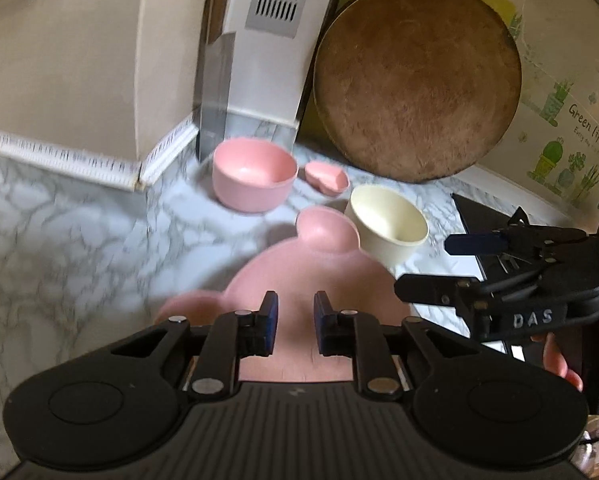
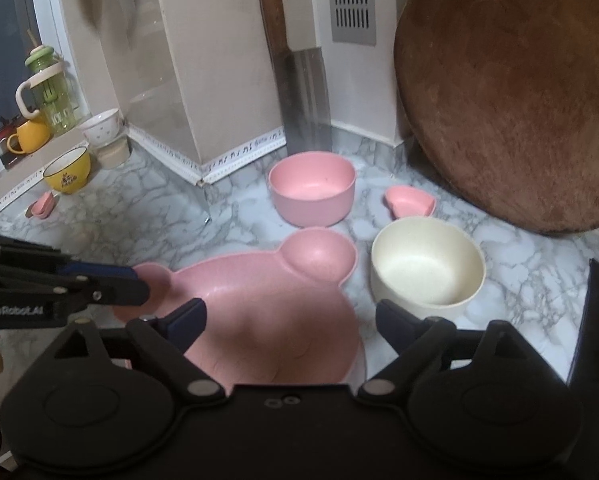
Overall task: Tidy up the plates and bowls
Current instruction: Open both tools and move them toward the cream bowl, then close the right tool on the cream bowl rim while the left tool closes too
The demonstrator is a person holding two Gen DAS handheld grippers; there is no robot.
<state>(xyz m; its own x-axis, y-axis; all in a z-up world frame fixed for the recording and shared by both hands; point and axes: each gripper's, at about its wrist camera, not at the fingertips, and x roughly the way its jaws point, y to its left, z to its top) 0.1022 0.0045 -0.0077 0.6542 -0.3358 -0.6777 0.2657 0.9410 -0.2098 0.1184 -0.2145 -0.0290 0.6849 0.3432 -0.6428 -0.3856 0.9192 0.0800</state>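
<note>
A pink bear-shaped plate (image 2: 267, 304) with two round ears lies on the marble counter, also in the left wrist view (image 1: 311, 272). Behind it stand a pink bowl (image 2: 312, 188), a small pink heart-shaped dish (image 2: 409, 201) and a cream bowl (image 2: 427, 266); the left wrist view shows the pink bowl (image 1: 254, 178), the heart dish (image 1: 326, 176) and the cream bowl (image 1: 387, 222). My left gripper (image 1: 295, 322) hovers over the plate's near part, open with a narrow gap and empty. My right gripper (image 2: 289, 320) is wide open above the plate, empty.
A round wooden cutting board (image 2: 511, 112) leans on the wall at right. A cleaver (image 2: 299, 92) leans in the corner. A yellow bowl (image 2: 67, 170), white cup (image 2: 101, 126), yellow mug (image 2: 31, 136) and green bottle (image 2: 49, 92) sit far left. A dark stove edge (image 2: 595, 320) lies right.
</note>
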